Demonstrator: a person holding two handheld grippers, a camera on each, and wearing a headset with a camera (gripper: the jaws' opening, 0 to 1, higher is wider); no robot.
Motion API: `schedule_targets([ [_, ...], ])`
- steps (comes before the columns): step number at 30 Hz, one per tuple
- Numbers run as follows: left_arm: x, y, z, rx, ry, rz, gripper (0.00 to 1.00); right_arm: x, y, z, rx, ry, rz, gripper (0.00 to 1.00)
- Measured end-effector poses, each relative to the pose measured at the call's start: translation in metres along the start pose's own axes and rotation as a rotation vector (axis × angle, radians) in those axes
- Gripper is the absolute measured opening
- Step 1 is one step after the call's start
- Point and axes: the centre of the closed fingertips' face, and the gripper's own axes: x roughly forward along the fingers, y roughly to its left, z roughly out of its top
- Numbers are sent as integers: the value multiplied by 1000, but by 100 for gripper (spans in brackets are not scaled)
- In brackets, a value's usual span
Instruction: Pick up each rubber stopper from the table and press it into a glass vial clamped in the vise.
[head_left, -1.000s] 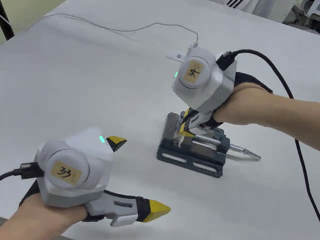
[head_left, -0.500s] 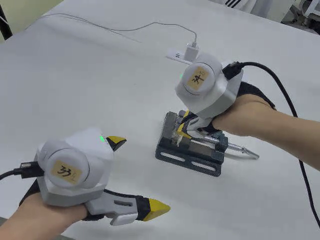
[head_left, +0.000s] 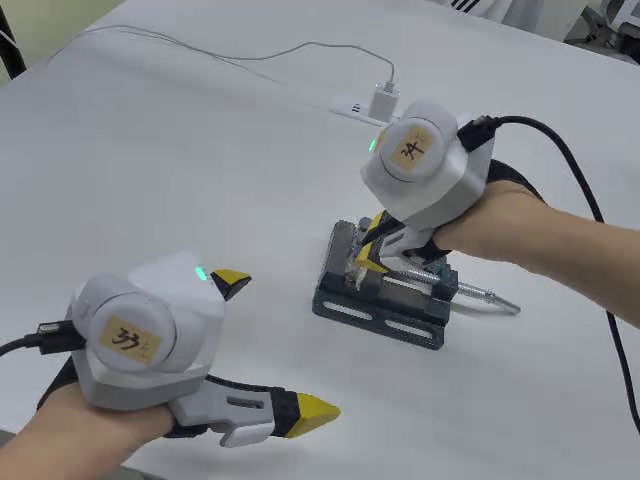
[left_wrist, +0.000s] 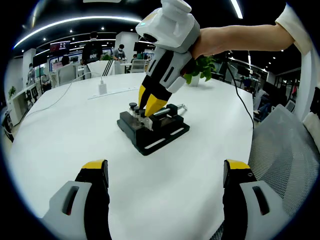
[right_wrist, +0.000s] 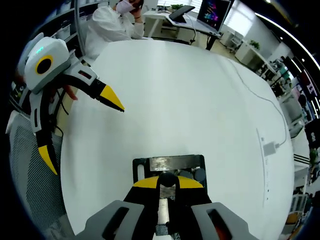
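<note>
Left gripper (head_left: 275, 347): jaws spread wide, empty, above table (head_left: 200, 150).
Right gripper (left_wrist: 150, 103): body has swung right in 1 s, tips still at the vise; jaws pinched, likely on a rubber stopper (right_wrist: 167, 179).
Vise (head_left: 375, 315): unmoved, so pressing seems under way.
Vials (left_wrist: 135, 112): 2 look capped dark; seating hidden by the tips.

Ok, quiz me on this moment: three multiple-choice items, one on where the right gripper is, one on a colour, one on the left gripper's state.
1. Where is the right gripper? A over the vise; B beside the wall plug; C lying on the table.
2. What colour are the fingertips? A red; B yellow; C blue.
3. How are the left gripper jaws? A shut on a vial; B open, empty; C shut on a cable.
Answers: A, its tips pinch a dark stopper right above the vise; B, every tip shown is yellow; B, its jaws stand wide apart, gripping nothing.
</note>
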Motion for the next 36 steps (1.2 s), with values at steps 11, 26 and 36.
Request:
schedule_targets([
  [11, -2, 2, 0, -3, -3, 1, 94, -14, -3, 4, -18, -29, 4, 18],
  [26, -4, 10, 2, -3, -13, 12, 94, -22, -6, -2, -54, -22, 213, 4],
  [36, -3, 14, 2, -11, -9, 16, 94, -13, -2, 10, -70, -4, 280, 2],
])
